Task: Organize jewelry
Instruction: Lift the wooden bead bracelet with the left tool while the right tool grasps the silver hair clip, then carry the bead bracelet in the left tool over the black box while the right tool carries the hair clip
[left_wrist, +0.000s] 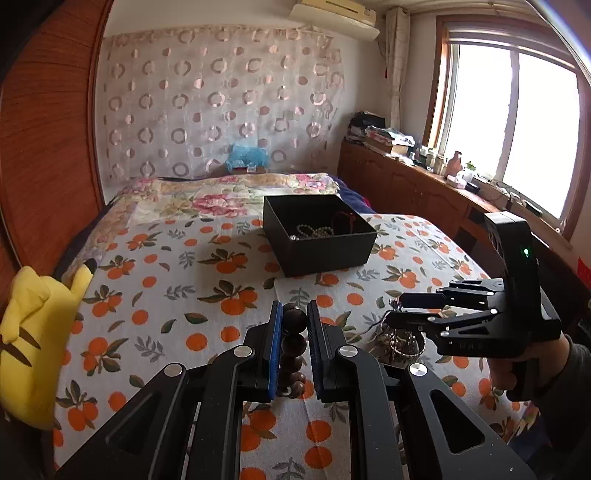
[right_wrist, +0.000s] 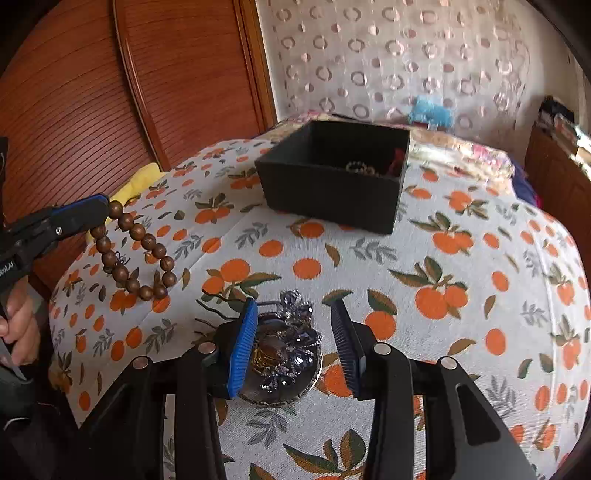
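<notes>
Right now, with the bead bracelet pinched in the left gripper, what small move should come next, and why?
Probably carry the left gripper forward over the black box. It is shut on the bead bracelet, which hangs above the bedspread, and the box already holds other jewelry.

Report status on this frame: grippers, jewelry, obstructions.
Left gripper shut on bead bracelet, lifted. Right gripper open around jeweled brooch on bedspread. Black box ahead, path clear.
</notes>
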